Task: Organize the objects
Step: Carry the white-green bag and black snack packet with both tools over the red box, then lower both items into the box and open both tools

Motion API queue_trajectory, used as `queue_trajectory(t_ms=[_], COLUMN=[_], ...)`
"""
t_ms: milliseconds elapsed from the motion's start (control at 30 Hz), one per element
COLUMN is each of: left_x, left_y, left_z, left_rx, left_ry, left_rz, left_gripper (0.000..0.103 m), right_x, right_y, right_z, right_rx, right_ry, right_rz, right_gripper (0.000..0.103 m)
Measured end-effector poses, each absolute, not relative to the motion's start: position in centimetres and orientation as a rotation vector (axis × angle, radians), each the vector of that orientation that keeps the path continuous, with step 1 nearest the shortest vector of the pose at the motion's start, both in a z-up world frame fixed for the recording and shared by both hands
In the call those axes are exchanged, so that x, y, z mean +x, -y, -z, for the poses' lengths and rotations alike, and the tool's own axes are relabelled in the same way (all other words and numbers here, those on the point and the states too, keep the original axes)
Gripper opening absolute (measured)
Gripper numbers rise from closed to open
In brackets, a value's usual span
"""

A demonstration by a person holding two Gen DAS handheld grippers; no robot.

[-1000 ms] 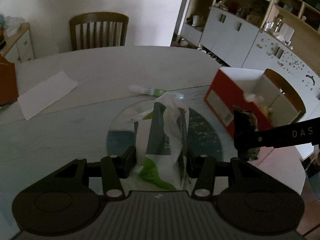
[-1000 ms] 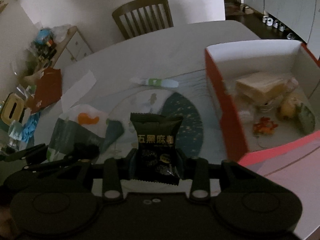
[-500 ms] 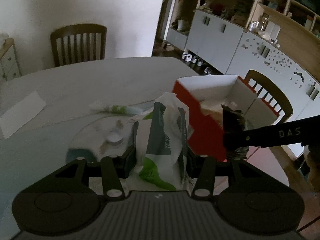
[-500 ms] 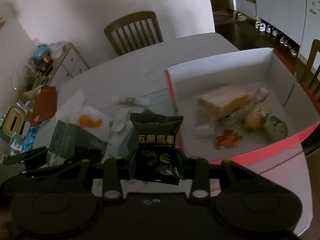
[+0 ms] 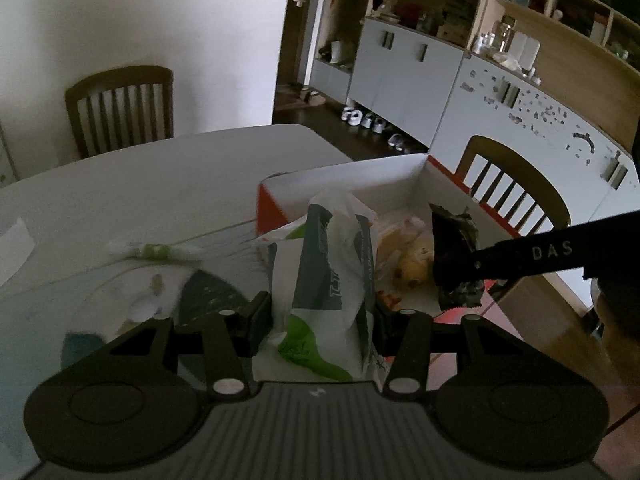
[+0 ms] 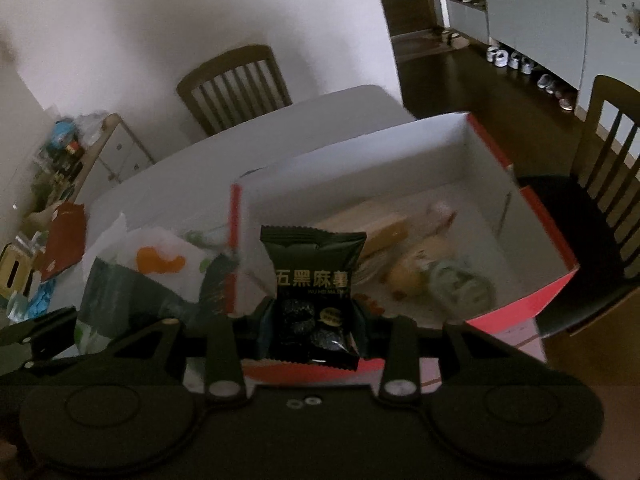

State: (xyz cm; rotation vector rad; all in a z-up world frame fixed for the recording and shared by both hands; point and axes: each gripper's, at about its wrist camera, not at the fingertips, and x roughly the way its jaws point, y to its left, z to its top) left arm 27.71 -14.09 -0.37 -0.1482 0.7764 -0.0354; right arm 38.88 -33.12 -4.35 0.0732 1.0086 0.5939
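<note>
My left gripper (image 5: 320, 312) is shut on a white, grey and green snack bag (image 5: 332, 276) and holds it upright in front of the red box (image 5: 266, 206). My right gripper (image 6: 312, 322) is shut on a black snack packet (image 6: 312, 280) with gold characters, held over the near edge of the red box (image 6: 520, 304). The box is open, white inside, and holds several snacks, among them a tan packet (image 6: 380, 228). In the left wrist view the right gripper's finger (image 5: 532, 256) and the black packet (image 5: 456, 256) hang over the box. The left-held bag also shows in the right wrist view (image 6: 136, 276).
A green and white tube (image 5: 156, 250) lies on the table left of the box, beside a round patterned mat (image 5: 132, 300). A white paper (image 5: 14, 248) lies at the far left. Wooden chairs (image 5: 120, 108) (image 5: 508, 184) stand behind the table and behind the box. A cluttered cabinet (image 6: 68, 160) stands at the left.
Both grippers have moved right toward the red box, each keeping its packet. The box now fills more of both views, and the black packet is over its near edge.
</note>
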Motion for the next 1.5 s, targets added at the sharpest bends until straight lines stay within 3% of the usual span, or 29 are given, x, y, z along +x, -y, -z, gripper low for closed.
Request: queue_trajectory(t_ms=[733,1500], left_x=[36.3,40.4], left_y=[22.9,23.0], left_z=[2.9,8.3], left_rx=[0.014,0.094], left_ry=[-0.874,-1.060], left_rz=[0.103,0.053], left_gripper=[0.049,0.050], right_x=[46.7,47.7], right_y=[37.6,34.5], right_z=[7.9,11.9], right_rx=[0.027,-0.191], right_ry=[-1.049,-1.098], right_rz=[-0.516,-0.604], right_gripper=[0.038,0.039])
